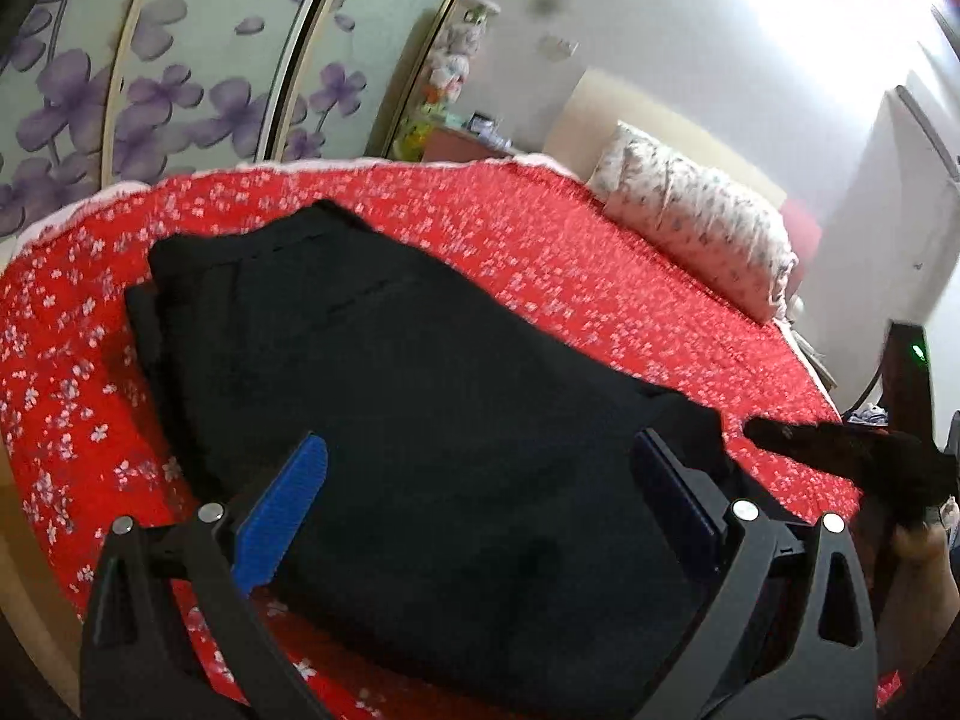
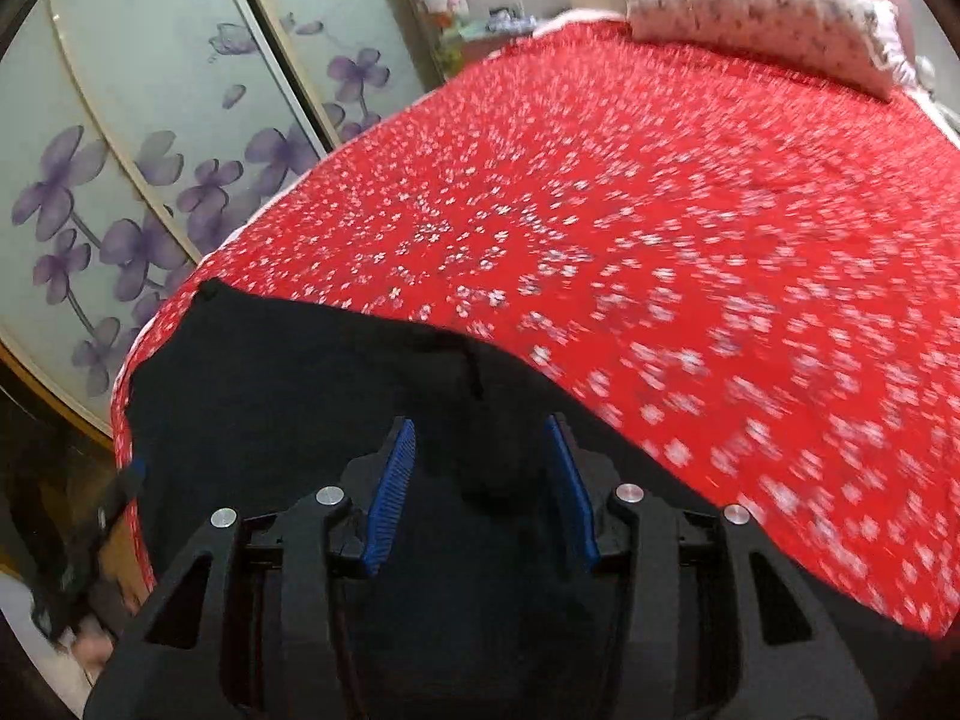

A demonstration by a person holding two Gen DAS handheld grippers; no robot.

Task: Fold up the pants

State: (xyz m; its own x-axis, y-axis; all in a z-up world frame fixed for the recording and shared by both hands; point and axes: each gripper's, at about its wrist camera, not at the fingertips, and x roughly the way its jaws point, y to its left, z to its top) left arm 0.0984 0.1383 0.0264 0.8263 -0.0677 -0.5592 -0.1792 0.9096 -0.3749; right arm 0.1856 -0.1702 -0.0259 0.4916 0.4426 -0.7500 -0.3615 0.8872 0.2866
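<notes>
Black pants [image 1: 420,396] lie in a folded pile on a red flowered bedspread [image 1: 600,276]. My left gripper [image 1: 480,468] hangs above the pile's near end with its blue-padded jaws wide apart and nothing between them. My right gripper shows as a dark shape at the right edge [image 1: 840,450] of the left wrist view. In the right wrist view the pants [image 2: 288,384] fill the lower left, and my right gripper [image 2: 480,450] hovers over their near edge, jaws apart and empty. That view is motion-blurred.
A flowered white pillow [image 1: 696,222] lies at the bed's head. Wardrobe doors with purple flowers [image 2: 120,180] stand along the bed's left side. A cluttered small cabinet [image 1: 462,138] stands in the corner. Red bedspread [image 2: 660,240] stretches beyond the pants.
</notes>
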